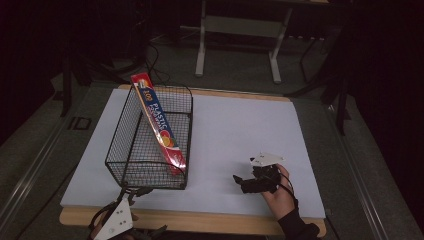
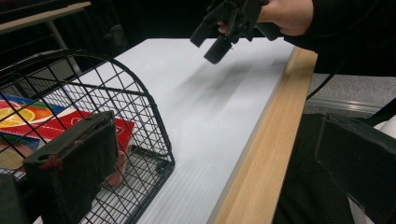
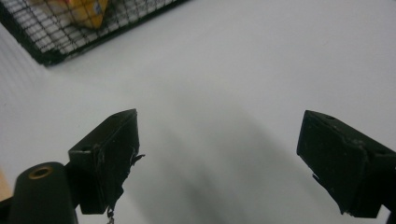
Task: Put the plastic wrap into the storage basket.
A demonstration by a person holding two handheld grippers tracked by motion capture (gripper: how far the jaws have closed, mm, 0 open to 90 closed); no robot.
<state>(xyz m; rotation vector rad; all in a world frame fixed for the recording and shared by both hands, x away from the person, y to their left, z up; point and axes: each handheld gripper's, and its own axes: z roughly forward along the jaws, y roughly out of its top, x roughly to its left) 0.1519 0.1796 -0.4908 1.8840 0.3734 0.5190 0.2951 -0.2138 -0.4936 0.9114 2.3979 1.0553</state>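
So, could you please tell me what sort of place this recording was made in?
Probably a lab or workshop set up for recording, not a home: a white board on a wooden table, a dim room with metal stand legs behind, cables on the floor, and a single wire basket staged.

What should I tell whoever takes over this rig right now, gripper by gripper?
Left gripper: open, at the table's near edge by the wire basket, holding nothing.
Right gripper: open and empty over bare white table, right of the basket.
Plastic wrap box: inside the basket, leaning diagonally, top end poking above the far rim.
Done: box is in the basket.
Left: probably only drawing both grippers clear.
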